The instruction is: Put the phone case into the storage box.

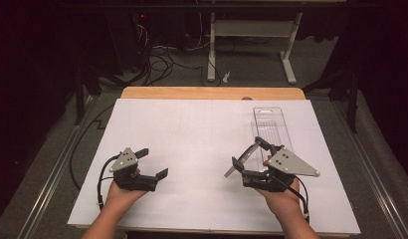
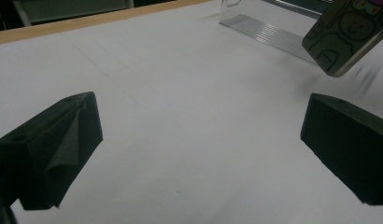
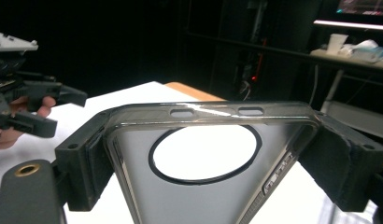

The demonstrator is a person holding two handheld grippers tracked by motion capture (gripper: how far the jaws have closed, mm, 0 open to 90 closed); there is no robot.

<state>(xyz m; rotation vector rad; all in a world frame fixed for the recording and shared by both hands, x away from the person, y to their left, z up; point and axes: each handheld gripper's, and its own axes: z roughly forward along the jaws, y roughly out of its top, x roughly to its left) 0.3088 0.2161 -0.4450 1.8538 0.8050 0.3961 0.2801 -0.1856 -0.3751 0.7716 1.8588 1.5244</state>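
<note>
High view: on the white table (image 1: 192, 149) the left gripper (image 1: 151, 163) rests at the near left with its jaws apart and nothing between them, while the right gripper (image 1: 246, 155) at the near right is clamped across a phone case (image 1: 240, 160), just in front of a clear plastic package (image 1: 271, 130). Left gripper view: its jaws stand wide over bare table, the phone case (image 2: 346, 35) hanging at the far right above them. Right gripper view: the right gripper (image 3: 203, 154) squeezes the smoky case (image 3: 203, 135) by its side edges, and the left gripper (image 3: 26, 107) sits far left.
</note>
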